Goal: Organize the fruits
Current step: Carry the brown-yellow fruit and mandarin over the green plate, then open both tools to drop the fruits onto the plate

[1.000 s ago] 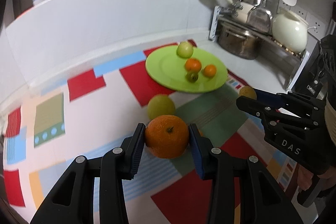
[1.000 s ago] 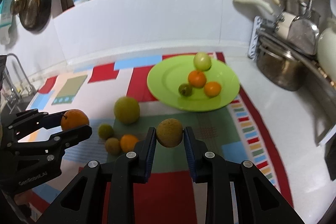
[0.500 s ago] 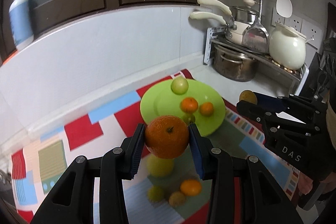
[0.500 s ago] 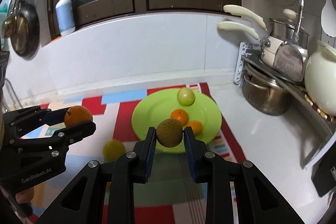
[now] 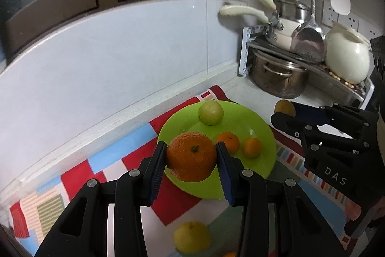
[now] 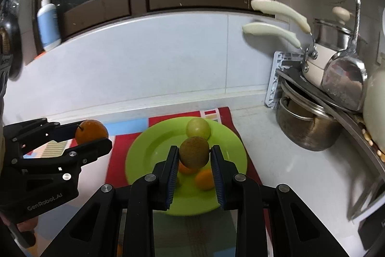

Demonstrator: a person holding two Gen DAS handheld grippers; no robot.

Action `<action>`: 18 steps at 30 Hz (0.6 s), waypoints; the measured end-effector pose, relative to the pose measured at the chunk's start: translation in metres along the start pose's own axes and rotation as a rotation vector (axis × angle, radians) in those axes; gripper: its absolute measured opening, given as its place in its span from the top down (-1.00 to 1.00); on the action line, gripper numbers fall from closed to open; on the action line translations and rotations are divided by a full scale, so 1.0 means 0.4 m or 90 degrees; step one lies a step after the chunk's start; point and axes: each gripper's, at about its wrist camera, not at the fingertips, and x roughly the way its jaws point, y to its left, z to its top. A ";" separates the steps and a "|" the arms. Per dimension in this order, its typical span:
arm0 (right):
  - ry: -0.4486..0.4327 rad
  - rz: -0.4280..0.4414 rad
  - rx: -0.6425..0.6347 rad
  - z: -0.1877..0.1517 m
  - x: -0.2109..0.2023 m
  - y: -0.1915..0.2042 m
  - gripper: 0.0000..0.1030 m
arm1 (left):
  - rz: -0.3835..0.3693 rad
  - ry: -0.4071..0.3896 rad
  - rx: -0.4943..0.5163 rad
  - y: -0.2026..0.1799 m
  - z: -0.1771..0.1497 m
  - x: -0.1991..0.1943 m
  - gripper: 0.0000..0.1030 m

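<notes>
White countertop [image 6: 296, 160] runs along pale backsplash. On it: multicolour patchwork mat [image 5: 79, 175], w/ lime-green plate [image 5: 264, 136] on mat's far end near wall. Yellow-green fruit [image 5: 192, 236] sits on mat nearer camera. Steel pot [image 5: 279, 78] stands on counter at right, under a wire rack [image 5: 346, 86].
</notes>
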 end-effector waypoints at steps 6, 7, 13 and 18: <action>0.029 -0.002 0.012 0.002 0.086 -0.029 0.45 | -0.013 0.042 0.003 0.003 0.009 0.098 0.21; 0.034 -0.002 0.014 0.000 0.098 -0.032 0.45 | -0.015 0.048 0.003 0.003 0.010 0.113 0.21; 0.066 0.002 0.022 -0.018 0.169 -0.047 0.45 | -0.019 0.072 0.010 -0.002 0.008 0.176 0.20; 0.082 0.003 0.028 -0.027 0.208 -0.056 0.45 | -0.020 0.082 0.014 0.001 0.009 0.205 0.20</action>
